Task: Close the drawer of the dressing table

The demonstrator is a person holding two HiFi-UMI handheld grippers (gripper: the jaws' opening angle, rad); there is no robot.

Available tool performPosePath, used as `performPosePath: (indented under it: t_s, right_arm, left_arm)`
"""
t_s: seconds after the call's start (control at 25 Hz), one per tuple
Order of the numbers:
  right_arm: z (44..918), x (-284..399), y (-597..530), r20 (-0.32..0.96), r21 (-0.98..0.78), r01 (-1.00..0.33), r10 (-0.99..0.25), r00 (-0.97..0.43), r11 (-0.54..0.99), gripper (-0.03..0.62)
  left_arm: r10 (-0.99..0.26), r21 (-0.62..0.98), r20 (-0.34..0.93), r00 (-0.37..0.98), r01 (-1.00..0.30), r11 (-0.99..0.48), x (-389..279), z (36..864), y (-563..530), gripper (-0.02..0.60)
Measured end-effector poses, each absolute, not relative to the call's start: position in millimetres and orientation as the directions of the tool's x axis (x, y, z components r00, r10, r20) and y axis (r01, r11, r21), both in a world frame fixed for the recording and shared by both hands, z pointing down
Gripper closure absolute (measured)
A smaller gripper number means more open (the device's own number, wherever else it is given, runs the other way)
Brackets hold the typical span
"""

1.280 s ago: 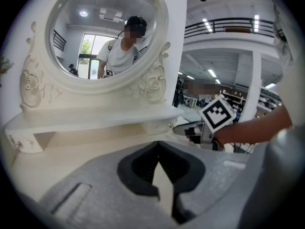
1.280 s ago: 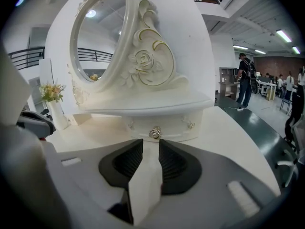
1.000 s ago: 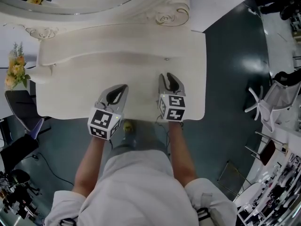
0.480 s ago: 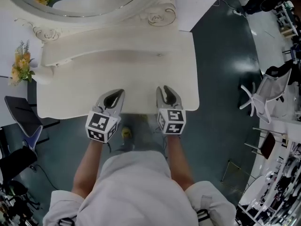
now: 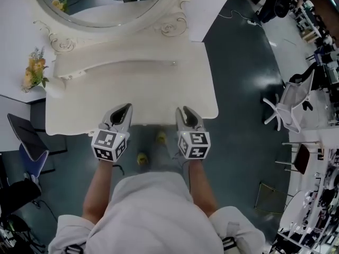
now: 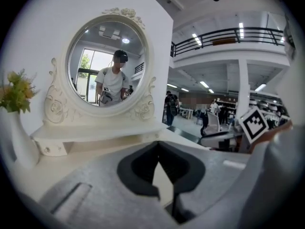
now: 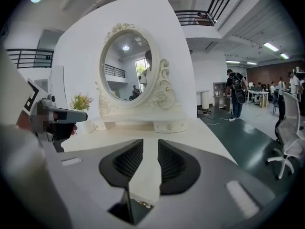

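left hand-held gripper (image 5: pixel 123 110): its jaws meet at the tips, leaving only a thin wedge of gap behind them, with nothing held. right hand-held gripper (image 5: pixel 185 112): its jaws stand a narrow slot apart, also with nothing held, and pale wood shows through the slot. the two are side by side and apart. each tip lies just over the front edge of the dressing table (image 5: pixel 148 94), while the marker cubes and the person's forearms hang back over the dark floor (image 5: pixel 238 89).

in the right gripper view a small brass-coloured detail sits just under that front edge, straight below the jaws. whether it belongs to the drawer i cannot tell. from above, the drawer's front is hidden beneath the edge, directly under both tips.

ahead of both tips the surface runs bare to a low raised shelf (image 5: pixel 122 65), and beyond that stands an oval mirror (image 5: pixel 106 4). just right of the right hand-held gripper the surface ends in a rounded corner, then wide open floor reaches to a white office chair (image 5: pixel 288 107). left of the left hand-held gripper the front edge carries on to a far corner. a vase of yellow flowers (image 5: pixel 34 70) stands there ahead, and a dark chair (image 5: pixel 26 142) stands beside it on the floor. behind the tips, the person's shoes (image 5: pixel 142 159) stand close under the edge.
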State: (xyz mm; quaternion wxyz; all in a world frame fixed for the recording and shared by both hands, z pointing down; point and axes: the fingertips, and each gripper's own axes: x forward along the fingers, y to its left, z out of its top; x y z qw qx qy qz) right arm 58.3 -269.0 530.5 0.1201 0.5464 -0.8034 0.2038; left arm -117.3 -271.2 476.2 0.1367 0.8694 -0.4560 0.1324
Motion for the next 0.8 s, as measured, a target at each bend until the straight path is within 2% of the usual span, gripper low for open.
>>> performPosePath:
  t_s: [0.8]
  right_arm:
    - [447.1,44.1,-169.5,0.264,-0.167,-0.947,-0.913,-0.312,0.275,0.517]
  left_arm:
    - [-0.777,0.03,0.205,0.595,-0.798,-0.603,-142.6,400.1,-189.1,0.581]
